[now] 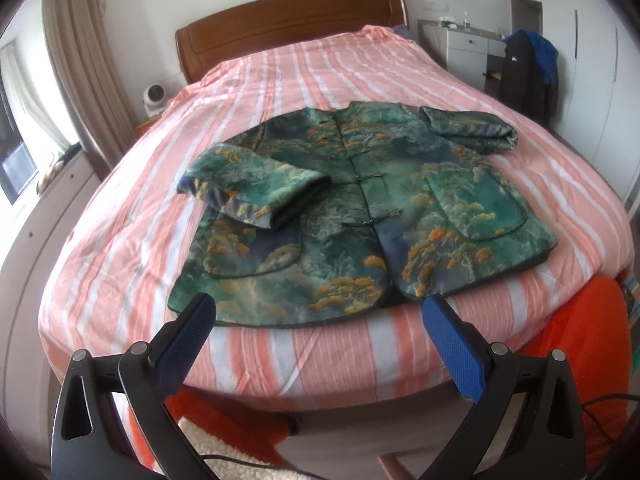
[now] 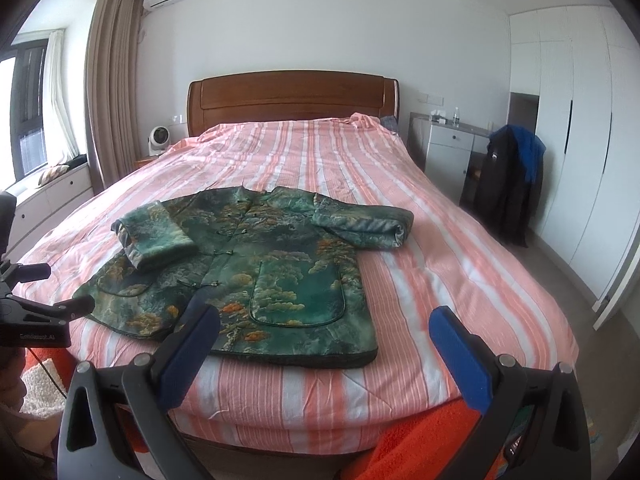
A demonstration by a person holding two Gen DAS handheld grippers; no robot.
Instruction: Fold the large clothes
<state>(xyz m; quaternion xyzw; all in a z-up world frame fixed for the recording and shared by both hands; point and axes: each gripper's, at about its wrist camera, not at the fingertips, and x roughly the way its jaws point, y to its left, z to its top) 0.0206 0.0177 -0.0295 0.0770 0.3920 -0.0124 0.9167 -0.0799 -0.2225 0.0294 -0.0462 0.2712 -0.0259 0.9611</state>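
Observation:
A green patterned jacket (image 1: 360, 208) with orange and gold motifs lies front up on the pink striped bed (image 1: 280, 64), hem toward me. Its left sleeve (image 1: 256, 188) is folded in over the body; its right sleeve (image 1: 472, 128) sticks out to the side. My left gripper (image 1: 318, 312) is open and empty, hovering just before the hem. In the right wrist view the jacket (image 2: 256, 264) shows the same way, with the left sleeve (image 2: 154, 236) folded in and the right sleeve (image 2: 364, 228) out. My right gripper (image 2: 326, 320) is open and empty near the hem's right part.
A wooden headboard (image 2: 292, 100) stands at the far end. A white nightstand (image 2: 448, 152) and a chair hung with dark clothes (image 2: 508, 184) are at the right, next to white wardrobes (image 2: 580, 152). A small fan (image 2: 158, 140) and window bench are at the left. Orange fabric (image 1: 580, 344) lies below the bed's foot.

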